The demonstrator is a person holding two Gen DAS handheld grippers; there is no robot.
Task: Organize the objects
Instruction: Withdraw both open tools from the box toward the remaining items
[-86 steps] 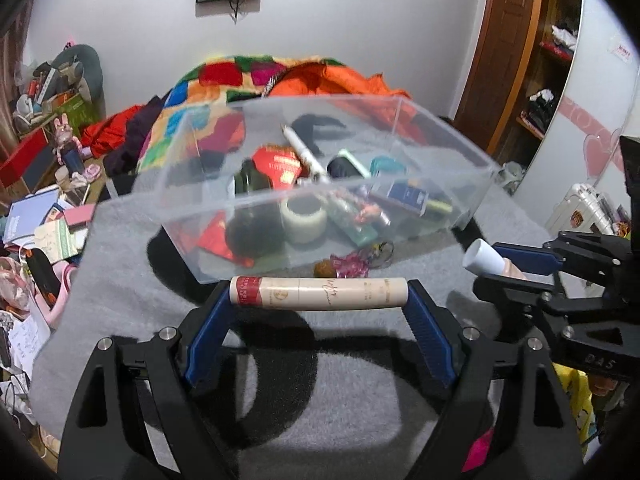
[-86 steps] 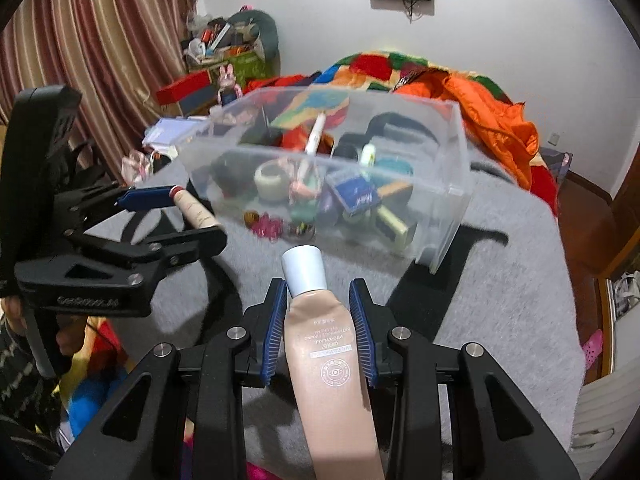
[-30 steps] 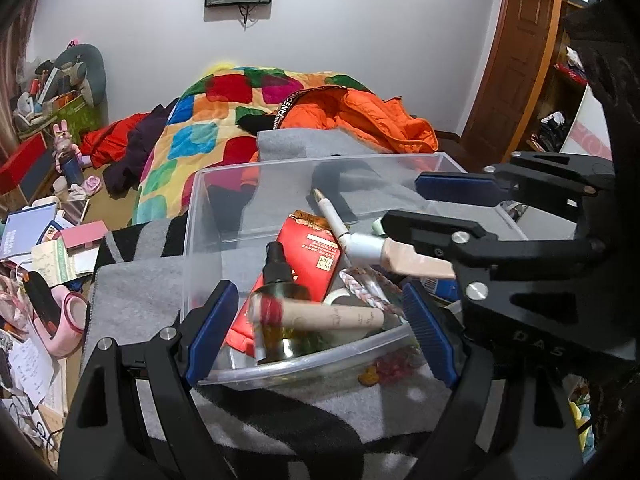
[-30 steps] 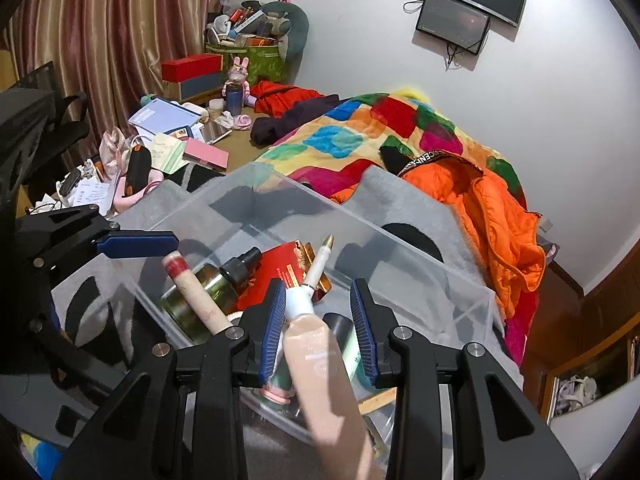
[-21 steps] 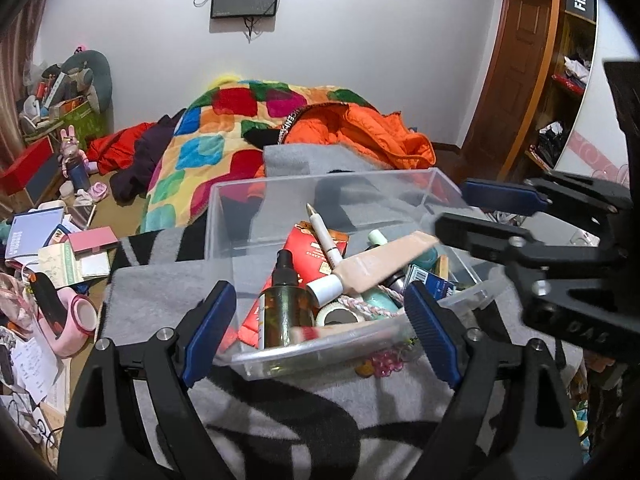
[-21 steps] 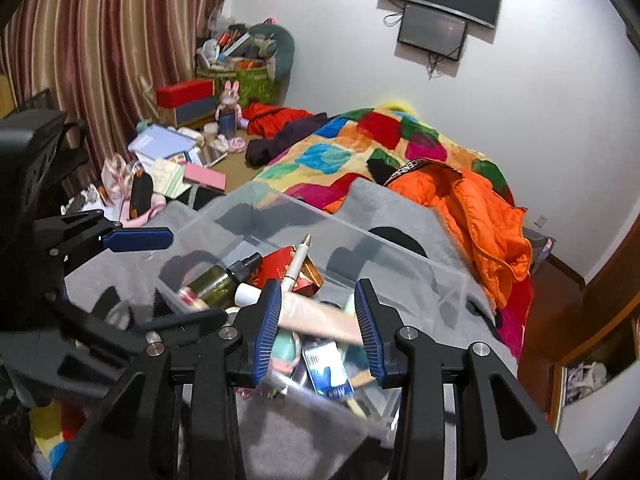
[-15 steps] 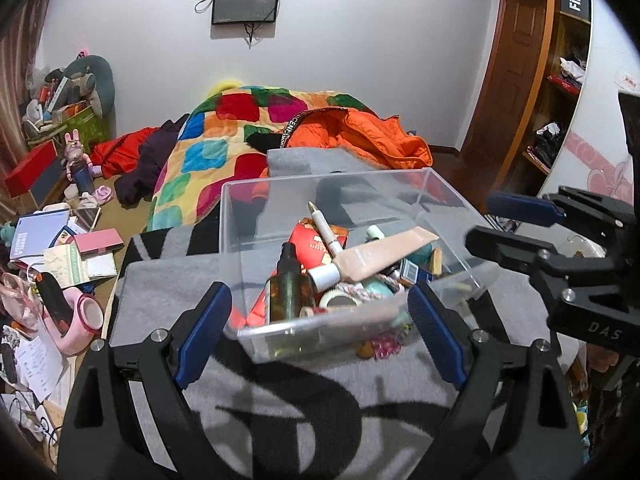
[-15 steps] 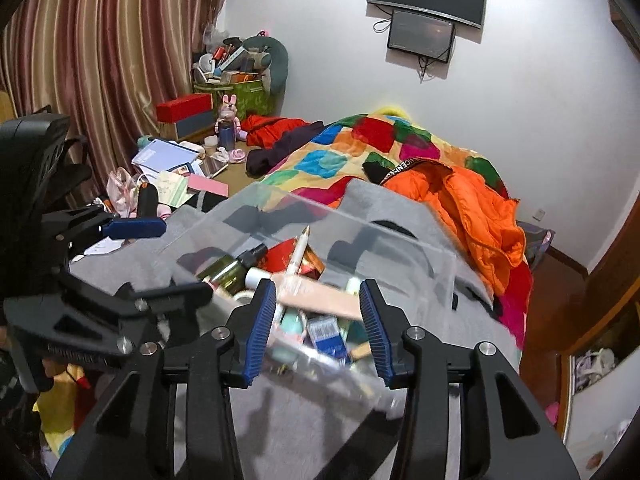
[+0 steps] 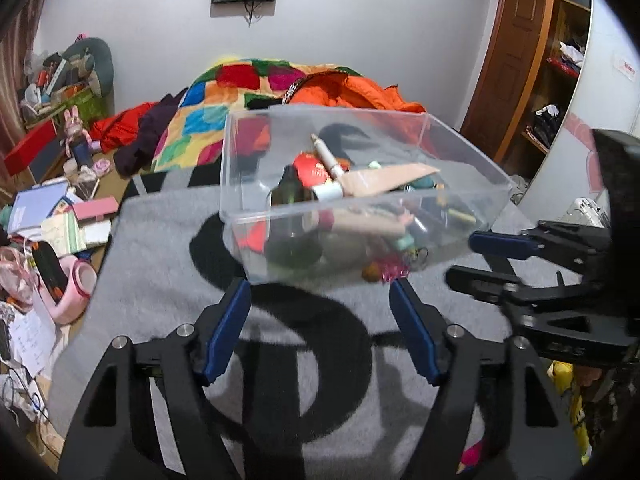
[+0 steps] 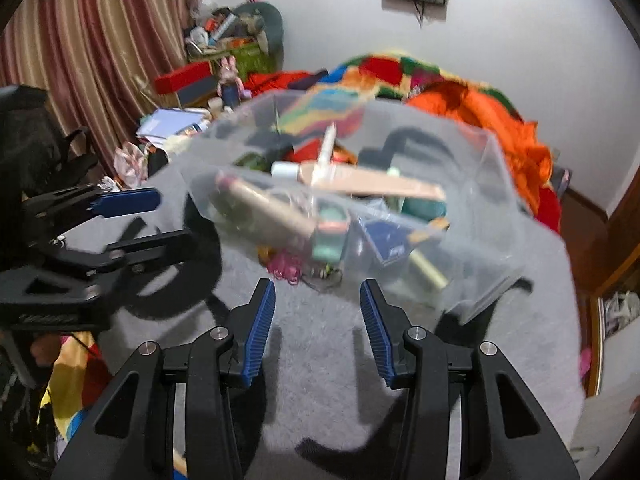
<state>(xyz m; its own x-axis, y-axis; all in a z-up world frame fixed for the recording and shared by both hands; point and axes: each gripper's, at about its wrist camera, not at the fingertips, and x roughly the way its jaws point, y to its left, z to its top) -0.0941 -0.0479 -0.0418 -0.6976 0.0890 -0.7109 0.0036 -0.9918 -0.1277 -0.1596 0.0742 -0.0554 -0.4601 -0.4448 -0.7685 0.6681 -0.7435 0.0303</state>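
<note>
Both tubes are now lying in the clear bin point(image 9: 460, 152), released since a moment ago: the beige tube point(image 9: 384, 178) resting slantwise on top, the paper-wrapped stick point(image 10: 264, 204) beside it. The left gripper point(image 9: 320, 320) is hovering empty, its jaws having just been closing yet standing apart; the right gripper point(image 10: 318, 328) is also gaping with nothing between. The bin is sitting on a fuzzy grey blanket point(image 9: 160, 240), so this pair is looking sorted, and a pink trinket point(image 10: 284, 268) is probably waiting next.

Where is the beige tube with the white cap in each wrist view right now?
Left wrist: beige tube lies atop the pile inside the clear bin, upper centre, cap pointing left.
Right wrist: beige tube sits centre, in the clear bin, cap left.
Shared landmark: the white pen crossing it.
</note>
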